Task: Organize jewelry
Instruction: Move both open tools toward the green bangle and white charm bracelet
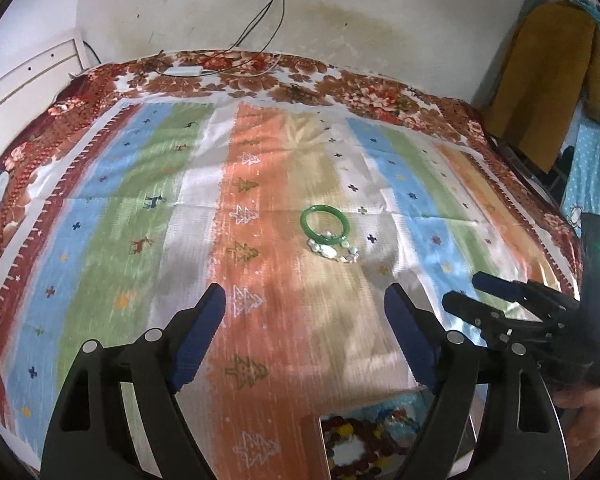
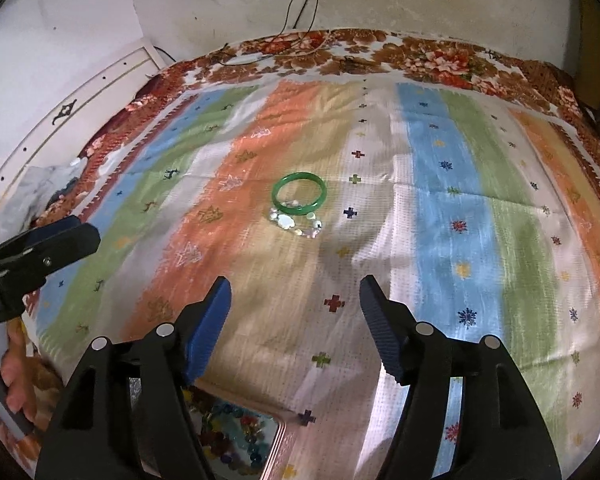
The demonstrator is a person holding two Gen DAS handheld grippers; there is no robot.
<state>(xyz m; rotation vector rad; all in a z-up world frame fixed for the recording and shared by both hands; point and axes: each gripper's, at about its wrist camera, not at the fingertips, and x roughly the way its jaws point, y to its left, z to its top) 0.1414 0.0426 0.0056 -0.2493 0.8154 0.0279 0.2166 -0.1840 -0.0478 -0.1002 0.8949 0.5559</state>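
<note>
Two grippers hover above a bed covered by a striped cloth [image 1: 260, 184] with blue, green, white and orange bands.

Left gripper [image 1: 306, 336]: fingers spread wide, nothing between the blue pads [image 1: 198, 340]. It is positioned over the near part of the cloth, above an orange band.

Right gripper [image 2: 296, 328]: fingers likewise spread wide, gap empty. In the left wrist view it appears at the right edge, side-on, with a green indicator light on its body.

Task items: a green bangle [image 1: 325, 225] lies flat on the cloth near the centre of the bed, beyond both sets of fingertips and apart from them. A pale beaded bracelet [image 1: 334, 250] rests against the bangle's near edge, with some beads showing inside the ring. The right wrist view confirms the same arrangement: bangle [image 2: 299, 199] far, beaded bracelet [image 2: 296, 222] touching its near side.

A tray [image 1: 364, 444] holding multicoloured beads sits at the near edge, partly hidden below the gripper bodies; its contents cannot be identified in detail.

Surroundings: a floral bedspread [image 1: 364, 92] borders the cloth on the far side. Black cables [image 1: 260, 20] run down the stained wall from a socket to the bed. A brown garment [image 1: 548, 80] hangs at far right.
</note>
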